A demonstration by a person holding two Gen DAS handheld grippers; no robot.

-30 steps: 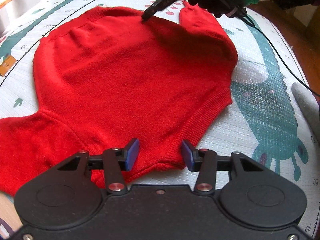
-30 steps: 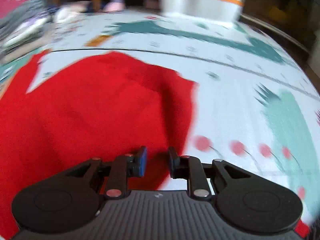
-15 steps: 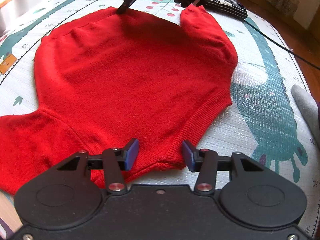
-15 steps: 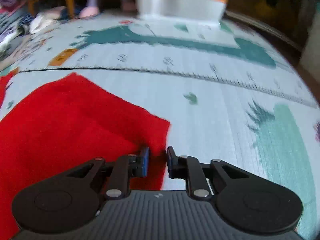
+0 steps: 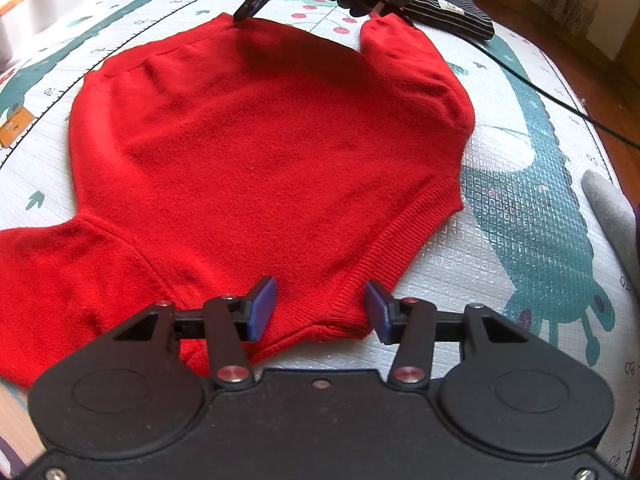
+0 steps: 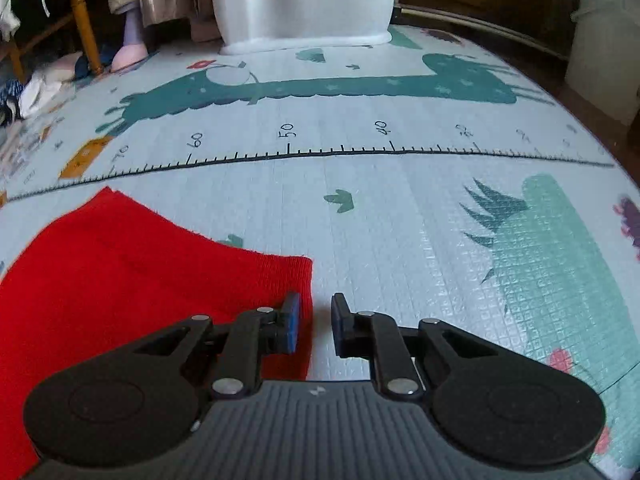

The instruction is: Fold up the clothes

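Observation:
A red knit sweater point(image 5: 256, 168) lies spread flat on a patterned play mat point(image 5: 520, 216). My left gripper point(image 5: 320, 312) is open, its jaws astride the sweater's ribbed hem at the near edge. My right gripper point(image 6: 316, 328) is open at the far corner of the sweater point(image 6: 120, 280), its left pad over the red edge, its right pad over bare mat. In the left wrist view the right gripper point(image 5: 250, 8) shows at the top, its tips at the sweater's far edge.
A white bin with an orange band point(image 6: 304, 4) stands at the mat's far end. A striped dark garment point(image 5: 452, 16) and a black cable point(image 5: 540, 88) lie at the right of the left wrist view. A wooden chair leg point(image 6: 84, 24) and loose clothes lie beyond the mat.
My right gripper has slid along the sweater's far edge to its corner and its jaws have spread a little. My left gripper has stayed still at the hem.

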